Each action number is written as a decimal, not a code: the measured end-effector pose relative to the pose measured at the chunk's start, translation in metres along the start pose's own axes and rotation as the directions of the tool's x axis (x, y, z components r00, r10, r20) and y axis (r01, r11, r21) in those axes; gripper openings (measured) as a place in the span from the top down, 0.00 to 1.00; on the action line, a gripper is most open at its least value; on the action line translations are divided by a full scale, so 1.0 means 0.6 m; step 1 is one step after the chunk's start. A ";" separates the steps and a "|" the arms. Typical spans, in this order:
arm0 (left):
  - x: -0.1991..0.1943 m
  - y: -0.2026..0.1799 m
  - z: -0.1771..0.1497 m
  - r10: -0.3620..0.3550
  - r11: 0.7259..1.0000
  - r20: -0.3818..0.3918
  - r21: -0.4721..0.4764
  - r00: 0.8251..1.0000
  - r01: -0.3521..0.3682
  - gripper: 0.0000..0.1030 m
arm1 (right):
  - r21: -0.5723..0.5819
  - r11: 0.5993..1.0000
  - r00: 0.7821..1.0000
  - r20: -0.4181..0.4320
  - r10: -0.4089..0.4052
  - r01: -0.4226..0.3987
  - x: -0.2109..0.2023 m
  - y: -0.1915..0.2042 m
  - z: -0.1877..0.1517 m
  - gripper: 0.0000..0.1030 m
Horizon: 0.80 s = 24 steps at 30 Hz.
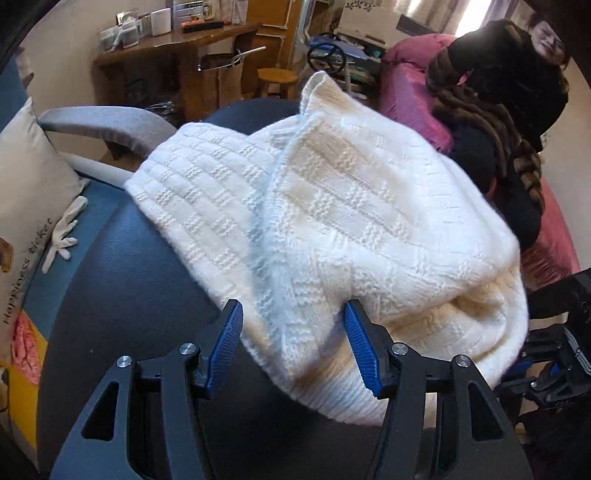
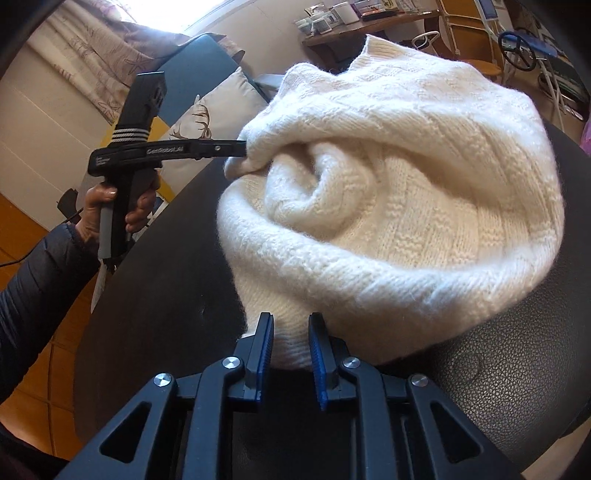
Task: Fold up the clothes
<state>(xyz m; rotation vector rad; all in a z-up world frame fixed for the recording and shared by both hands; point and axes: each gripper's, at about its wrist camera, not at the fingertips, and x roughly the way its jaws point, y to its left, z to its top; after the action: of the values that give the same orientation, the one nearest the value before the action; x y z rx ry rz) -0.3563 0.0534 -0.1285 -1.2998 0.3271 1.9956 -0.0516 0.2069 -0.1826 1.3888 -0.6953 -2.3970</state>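
Left wrist view: the left gripper point(image 1: 295, 332) points steeply down at the sweater point(image 1: 332, 221), jaws wide apart. A fold of the white knit sits in the gap. The right-hand pad point(image 1: 360, 347) brushes the knit and the other one is clear of it, so nothing's clamped. The sweater is bunched in a heap on the black surface point(image 1: 129, 295), with its ribbed collar sticking up at the far side. Off to the left there's a cushion point(image 1: 29, 192) with a white glove point(image 1: 62, 236) beside it. At the back there's a desk point(image 1: 177, 40) with some clear boxes point(image 1: 122, 35) on top, too small to tell what's in them. A person in dark clothes point(image 1: 509, 74) is at the top right, by something pink.

Right wrist view: the right gripper point(image 2: 291, 350) tilts down at the near edge of the sweater point(image 2: 406, 184). Its jaws are only a little apart, with the hem sitting in the narrow gap, and it doesn't look squeezed. Across the heap, the left hand point(image 2: 110, 206), in a dark puffy sleeve point(image 2: 37, 277), is wrapped around the handle of the left gripper point(image 2: 242, 149). That gripper is seen side-on with its tips at a fold on the far left of the sweater. The heap lies on the leathery black surface point(image 2: 498, 369)
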 end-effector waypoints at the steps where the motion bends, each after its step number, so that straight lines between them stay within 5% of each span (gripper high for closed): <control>1: -0.003 -0.007 0.001 -0.010 1.000 0.013 0.018 1.000 0.010 0.42 | 0.003 1.000 1.000 -0.001 0.000 0.000 0.000 0.000 0.000 0.82; 7: 0.015 -0.019 0.003 -0.080 0.996 -0.028 0.030 0.996 0.080 0.42 | 0.000 1.000 1.000 0.003 -0.017 0.017 0.000 0.009 -0.001 0.82; 8: 0.018 -0.016 0.000 -0.101 0.995 -0.032 0.005 0.994 0.101 0.48 | -0.009 1.000 1.000 0.005 -0.023 0.023 0.002 0.013 -0.003 0.82; 9: 0.019 -0.013 -0.004 -0.131 0.991 -0.029 -0.023 0.991 0.131 0.88 | -0.017 0.999 1.000 0.008 -0.029 0.029 0.004 0.017 -0.005 0.82; 10: 0.017 -0.012 -0.008 -0.153 0.987 -0.026 -0.048 0.988 0.152 0.90 | -0.025 0.999 0.999 0.011 -0.035 0.035 0.006 0.021 -0.007 0.82; 16: -0.051 -0.036 -0.025 -0.095 0.987 0.136 -0.118 0.986 0.111 0.93 | -0.048 0.997 0.997 0.037 -0.061 0.063 0.005 0.034 -0.012 0.82; 24: -0.249 -0.081 0.000 -0.032 0.987 0.412 -0.128 0.910 0.093 0.93 | -0.021 0.995 0.992 0.077 -0.095 0.097 -0.036 0.032 -0.017 0.82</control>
<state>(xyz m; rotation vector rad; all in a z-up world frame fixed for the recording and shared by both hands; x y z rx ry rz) -0.2886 0.0236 0.0100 -0.9251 -0.0623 2.2050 -0.0322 0.1983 -0.1608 1.3558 -0.6284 -2.5359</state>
